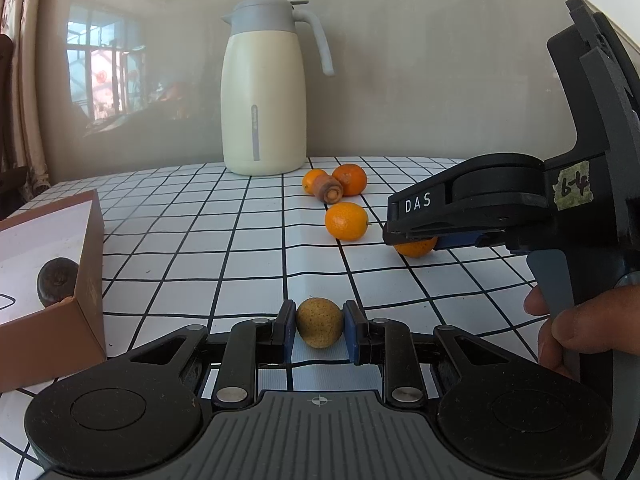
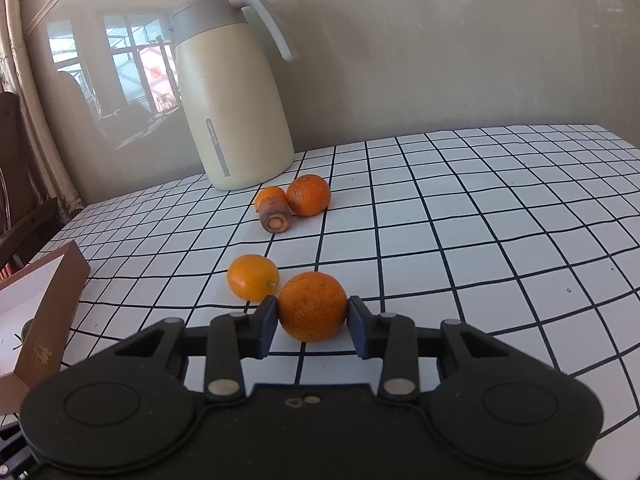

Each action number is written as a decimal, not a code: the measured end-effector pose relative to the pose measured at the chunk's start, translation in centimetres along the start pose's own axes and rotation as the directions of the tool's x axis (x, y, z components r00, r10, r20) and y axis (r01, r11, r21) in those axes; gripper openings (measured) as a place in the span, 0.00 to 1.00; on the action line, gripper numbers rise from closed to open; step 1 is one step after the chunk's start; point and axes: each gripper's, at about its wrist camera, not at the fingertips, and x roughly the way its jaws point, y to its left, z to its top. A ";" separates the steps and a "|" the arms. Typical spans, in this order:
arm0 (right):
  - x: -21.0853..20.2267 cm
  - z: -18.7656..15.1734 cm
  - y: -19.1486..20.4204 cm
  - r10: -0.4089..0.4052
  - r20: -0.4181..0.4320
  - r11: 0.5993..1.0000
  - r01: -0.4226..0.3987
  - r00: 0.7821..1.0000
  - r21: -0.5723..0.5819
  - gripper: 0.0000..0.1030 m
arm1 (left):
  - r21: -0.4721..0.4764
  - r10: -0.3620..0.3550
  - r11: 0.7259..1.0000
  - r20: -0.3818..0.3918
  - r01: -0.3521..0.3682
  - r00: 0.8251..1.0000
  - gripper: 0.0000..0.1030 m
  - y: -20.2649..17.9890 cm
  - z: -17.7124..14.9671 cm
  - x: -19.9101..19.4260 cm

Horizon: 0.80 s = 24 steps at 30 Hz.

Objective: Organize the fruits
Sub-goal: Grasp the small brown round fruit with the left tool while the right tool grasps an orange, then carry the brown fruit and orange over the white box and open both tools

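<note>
My left gripper [image 1: 319,325] is shut on a small tan round fruit [image 1: 319,320], just above the checked tablecloth [image 1: 224,248]. My right gripper [image 2: 313,314] has a pad against each side of a large orange [image 2: 312,306] that rests on the cloth. In the left wrist view the right gripper [image 1: 400,236] shows from the side, with the orange [image 1: 416,249] mostly hidden under it. A smaller orange [image 2: 253,277] lies just left of the held one. Farther back, a carrot stub [image 2: 275,216] lies against two more oranges [image 2: 309,195].
An open brown box [image 1: 90,256] stands at the left with a dark round fruit [image 1: 57,282] inside. A cream jug [image 1: 264,92] stands at the back by the wall. A hand [image 1: 580,320] holds the right gripper's handle.
</note>
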 end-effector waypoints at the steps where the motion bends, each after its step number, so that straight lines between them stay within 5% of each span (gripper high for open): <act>1: -0.1 0.0 0.1 0.000 0.000 1.000 0.000 1.000 -0.008 0.28 | -0.002 0.000 1.000 -0.001 0.000 1.000 0.25 0.0 0.0 0.0; 24: -5.8 -2.9 0.2 0.046 -0.018 0.994 -0.048 0.999 -0.097 0.28 | -0.029 -0.002 1.000 -0.002 0.002 1.000 0.25 1.3 -0.1 -0.8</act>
